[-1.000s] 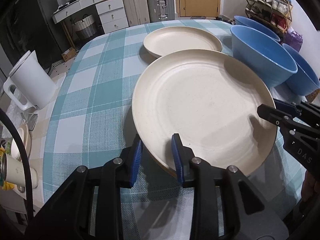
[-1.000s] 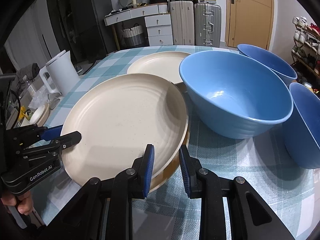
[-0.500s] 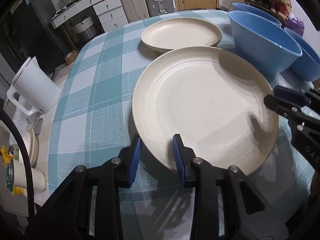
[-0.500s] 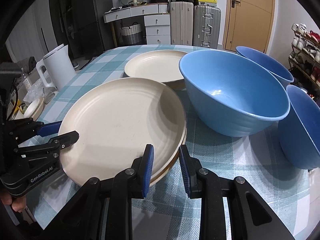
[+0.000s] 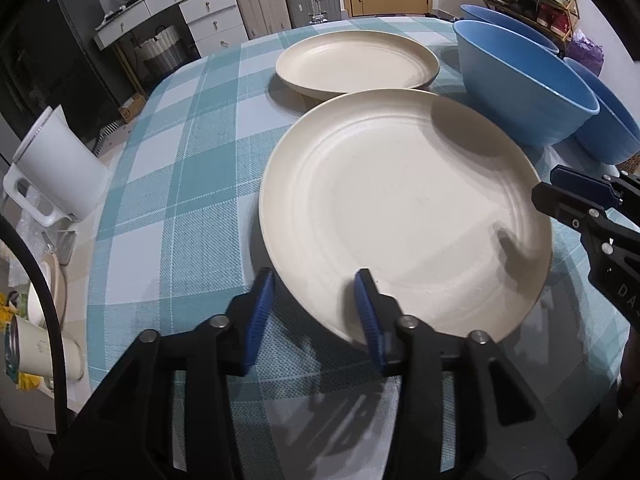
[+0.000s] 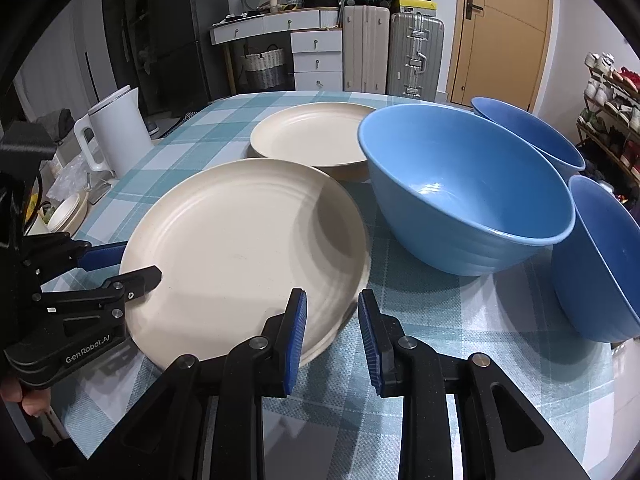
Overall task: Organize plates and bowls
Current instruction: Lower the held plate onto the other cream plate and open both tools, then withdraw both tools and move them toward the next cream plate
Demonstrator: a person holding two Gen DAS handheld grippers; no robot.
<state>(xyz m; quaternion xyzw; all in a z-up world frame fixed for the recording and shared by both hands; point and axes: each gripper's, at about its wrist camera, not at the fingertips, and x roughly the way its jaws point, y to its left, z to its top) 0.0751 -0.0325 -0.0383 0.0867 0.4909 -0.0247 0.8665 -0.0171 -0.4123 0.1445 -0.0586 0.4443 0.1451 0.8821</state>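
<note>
A large cream plate [image 5: 404,208] lies flat on the checked tablecloth, also in the right wrist view [image 6: 244,248]. A second cream plate [image 5: 356,60] [image 6: 312,136] sits behind it. Three blue bowls stand to the right: the nearest [image 6: 464,188] [image 5: 520,80], one behind [image 6: 528,132], one at the right edge [image 6: 600,260]. My left gripper [image 5: 316,304] is open, its jaws on either side of the near plate's near rim. My right gripper [image 6: 332,332] is open at the plate's right rim, not closed on it.
A white kettle [image 5: 56,168] [image 6: 116,132] stands at the table's left edge beside cups and small dishes [image 5: 36,340]. Suitcases, drawers and a door stand behind the table. A shoe rack [image 6: 612,112] is at the far right.
The near plate has come down from a tilted, lifted position to lie flat on the cloth. Both grippers have opened wider and sit at its rim.
</note>
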